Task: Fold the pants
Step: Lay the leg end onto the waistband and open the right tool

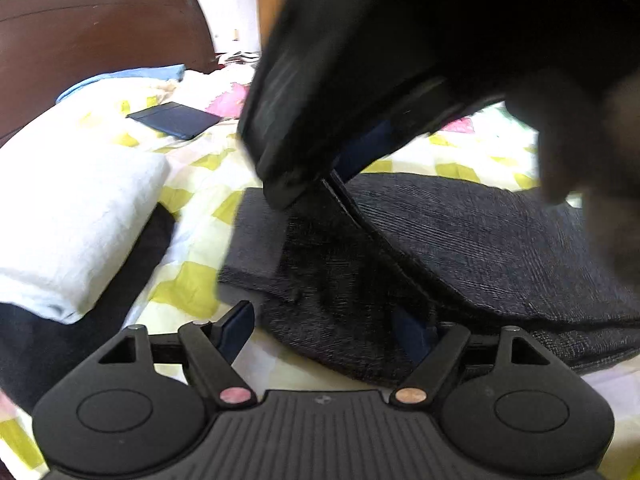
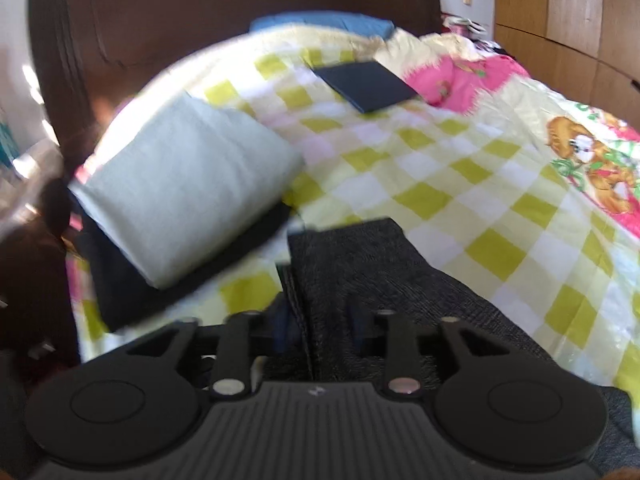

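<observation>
The dark grey pants [image 1: 480, 240] lie folded on the checked bedspread [image 1: 200, 252]. My left gripper [image 1: 326, 328] stands open at their near edge, one blue finger [image 1: 414, 340] on the fabric and the other on the bedspread. My right gripper [image 1: 336, 172] comes down from above, blurred, at a raised fold edge of the pants. In the right wrist view the pants [image 2: 360, 264] run out ahead, and a seamed fold sits between the parted fingers of the right gripper [image 2: 320, 326]; the pads do not seem to press on it.
A folded white cloth [image 2: 180, 192] rests on a dark garment [image 2: 120, 292] to the left. A flat dark blue folded item [image 2: 368, 84] lies farther up the bed. A brown headboard [image 2: 200, 20] stands behind it, with wooden cupboards [image 2: 560, 12] at the right.
</observation>
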Demonstrator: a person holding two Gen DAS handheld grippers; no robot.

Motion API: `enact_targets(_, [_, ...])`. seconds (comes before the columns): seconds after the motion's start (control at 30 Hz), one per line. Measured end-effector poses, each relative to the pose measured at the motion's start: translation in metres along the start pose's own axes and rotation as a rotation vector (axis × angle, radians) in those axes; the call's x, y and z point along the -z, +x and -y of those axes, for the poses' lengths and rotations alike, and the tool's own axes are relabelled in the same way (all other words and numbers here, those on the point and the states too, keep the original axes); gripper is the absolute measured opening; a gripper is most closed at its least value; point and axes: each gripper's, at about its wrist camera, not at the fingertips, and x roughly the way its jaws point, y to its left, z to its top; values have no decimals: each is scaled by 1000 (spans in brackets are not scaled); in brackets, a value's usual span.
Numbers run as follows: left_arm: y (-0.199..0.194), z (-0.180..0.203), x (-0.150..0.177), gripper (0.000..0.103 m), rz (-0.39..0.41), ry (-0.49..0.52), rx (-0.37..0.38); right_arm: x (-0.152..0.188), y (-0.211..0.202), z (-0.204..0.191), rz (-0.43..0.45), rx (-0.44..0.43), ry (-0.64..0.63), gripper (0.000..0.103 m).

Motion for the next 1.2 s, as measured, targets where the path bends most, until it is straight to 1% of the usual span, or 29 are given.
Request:
enact_targets(0.07, [-6,-8,1,89,8,-26,-10,0,-10,5,24,-36,32,37])
enact_targets(0.1, [-10,-12,1,89,13,-36,-14,2,-13,8,24,-32,35,37])
enact_targets(0.2, [-21,-15,2,89,36,-44,-33,10,-19,12,20,28,12,38])
enact_targets(0.27, [-28,-14,2,89,59,-14,-78,19,-26,24,11,57,45,39])
enact_targets(0.33, [-31,-13,-1,89,76,12,-119,32,-38,41,1,131,79,39])
enact_targets(0.4, [-31,-13,-7,89,108,15,-129,48,-51,62,-6,215,116,39])
enact_targets(0.47, [-28,-9,-16,89,127,27,-85,66,-65,87,-37,320,178,39])
enact_targets(0.57, [-16,11,-25,89,157,110,-54,98,-92,121,-48,452,276,39])
enact_targets(0.6, [-8,20,-25,89,146,147,-41,110,-100,133,-59,494,315,39])
enact_targets(0.63, [0,29,-24,89,114,184,-34,121,-104,145,-78,530,360,39])
enact_targets(0.67, [8,39,-20,89,70,224,-28,133,-108,157,-101,546,411,39])
enact_targets(0.7, [14,47,-15,89,27,252,-16,146,-113,170,-109,546,473,39])
enact_targets(0.73, [19,50,-9,89,24,262,-18,157,-120,180,-97,537,533,36])
enact_targets(0.77, [17,54,-6,89,41,271,-30,166,-128,189,-74,522,582,35])
enact_targets(0.8, [13,55,-6,89,39,286,-34,174,-137,194,-44,505,618,35])
enact_targets(0.83, [9,57,-10,89,25,299,-40,180,-147,199,-9,490,647,40])
enact_targets(0.87, [4,59,-14,89,18,304,-52,183,-154,202,19,480,669,40])
enact_targets(0.93, [-4,64,-21,89,37,308,-72,189,-166,210,66,494,687,40])
enact_targets(1.0, [-14,75,-26,89,57,330,-57,200,-173,223,120,466,745,44])
enact_targets(1.03, [-15,83,-29,89,60,344,-42,206,-173,230,126,429,797,45])
enact_targets(1.07, [-15,93,-30,89,62,365,-26,212,-170,239,119,360,860,45])
enact_targets(1.1, [-15,104,-31,89,60,392,-12,219,-169,245,122,276,915,47])
enact_targets(1.13, [-16,115,-28,89,56,420,-1,225,-167,250,120,214,957,50])
enact_targets(1.2, [-18,136,-23,89,47,475,26,237,-166,256,104,138,992,49])
